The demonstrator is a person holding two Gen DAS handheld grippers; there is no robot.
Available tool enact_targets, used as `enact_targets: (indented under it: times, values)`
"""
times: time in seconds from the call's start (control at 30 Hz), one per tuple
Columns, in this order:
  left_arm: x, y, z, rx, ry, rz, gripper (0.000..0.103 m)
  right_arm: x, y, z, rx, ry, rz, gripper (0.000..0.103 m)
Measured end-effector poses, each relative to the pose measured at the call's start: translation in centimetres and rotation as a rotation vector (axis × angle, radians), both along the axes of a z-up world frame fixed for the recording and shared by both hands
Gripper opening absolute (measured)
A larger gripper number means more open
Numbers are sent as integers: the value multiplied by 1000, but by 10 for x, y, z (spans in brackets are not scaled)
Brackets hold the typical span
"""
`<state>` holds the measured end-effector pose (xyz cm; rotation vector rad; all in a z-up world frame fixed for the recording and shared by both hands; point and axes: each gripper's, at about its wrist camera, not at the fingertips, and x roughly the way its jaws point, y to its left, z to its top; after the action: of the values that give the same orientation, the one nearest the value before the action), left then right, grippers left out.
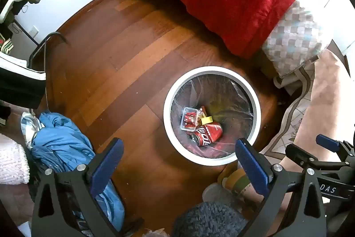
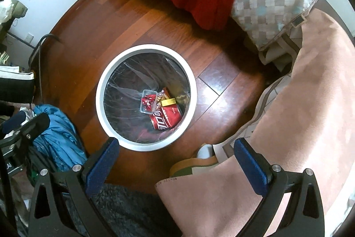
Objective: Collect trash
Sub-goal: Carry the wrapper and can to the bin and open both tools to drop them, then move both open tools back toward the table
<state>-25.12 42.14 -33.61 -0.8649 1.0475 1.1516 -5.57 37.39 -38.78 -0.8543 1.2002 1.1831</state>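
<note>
Both grippers, left (image 1: 178, 152) and right (image 2: 177, 152), spread wide, empty, above bin (image 2: 101, 90) (can (image 2: 165, 118) inside); next, probably seek remaining trash.

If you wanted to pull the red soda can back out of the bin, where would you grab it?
Probably across its round middle, coming straight down through the open top of the bin. The red can lies on its side on the bottom, so its curved wall faces up. The clear plastic box lies close beside it, so set the fingers clear of that.
</note>
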Motion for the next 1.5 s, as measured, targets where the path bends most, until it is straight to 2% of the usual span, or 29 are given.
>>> enact_targets:
  times: [0.23, 0.33, 0.53, 0.73, 0.87, 1.0, 1.13, 1.33, 1.5]
  values:
    - [-2, -13, 23, 38, -4, -3, 103, -3, -7, 23, 41, 0, -4, 103]
    - [-3, -19, 36, 56, -14, -6, 103, -5, -14, 42, 78, 2, -1, 103]
    - [-3, -42, 83, 134, -45, -22, 103, -5, -40, 90, 170, 25, 1, 103]
    - [13, -71, 132, 236, -42, -65, 103, 15, -90, 148, 299, 119, -63, 103]
    - [44, -99, 150, 277, -90, -129, 103, 50, -144, 182, 372, 169, -152, 103]
    - [103, -129, 147, 263, -116, -243, 103, 104, -210, 196, 392, 155, -276, 103]
    - [188, -169, 125, 216, -122, -410, 103, 173, -280, 194, 365, 89, -433, 103]
    - [311, -233, 88, 198, -78, -618, 103, 296, -414, 153, 205, -56, -734, 103]
    - [402, -296, 60, 248, 4, -850, 103, 383, -504, 96, 126, -16, -992, 103]
